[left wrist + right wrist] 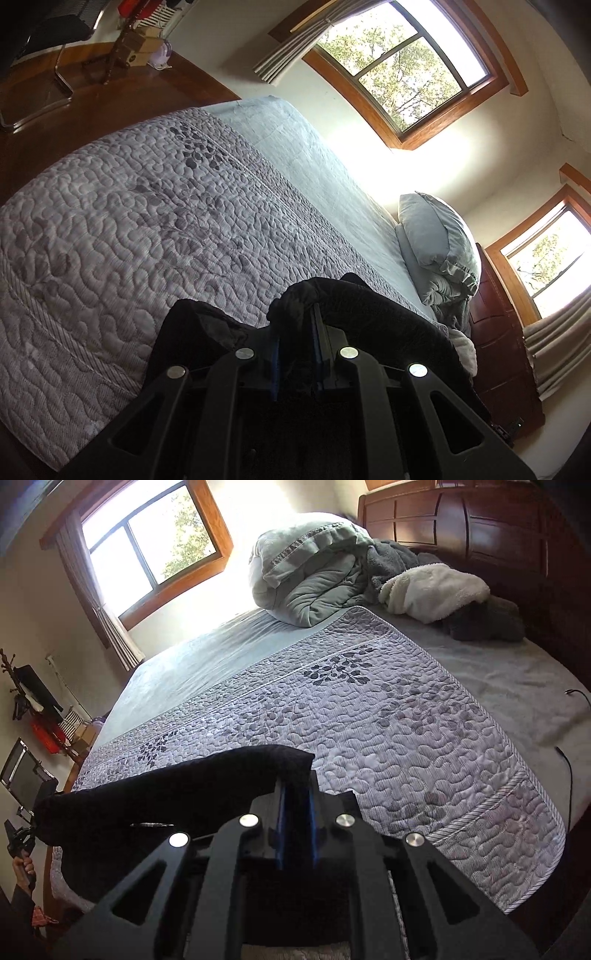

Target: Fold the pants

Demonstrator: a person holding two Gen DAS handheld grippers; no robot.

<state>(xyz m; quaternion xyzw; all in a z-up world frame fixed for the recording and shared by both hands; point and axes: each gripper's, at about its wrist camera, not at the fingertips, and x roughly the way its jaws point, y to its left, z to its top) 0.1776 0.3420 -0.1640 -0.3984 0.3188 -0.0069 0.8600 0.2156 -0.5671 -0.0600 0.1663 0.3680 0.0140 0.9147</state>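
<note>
Both fingers (295, 317) (295, 786) clamped on black pants (166, 786), stretched sideways over quilt (388, 720).

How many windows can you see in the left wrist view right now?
2. One large window sits high on the wall beyond the bed's far side; a second window is at the right edge beyond the pillow, partly cut off by the frame. Others may lie out of view.

A wide bed under a grey quilted leaf-print coverlet (369, 720) fills the room; dark carved wooden headboard (480, 528); bright wood-framed windows (402, 70); reddish wooden floor (110, 96).
</note>
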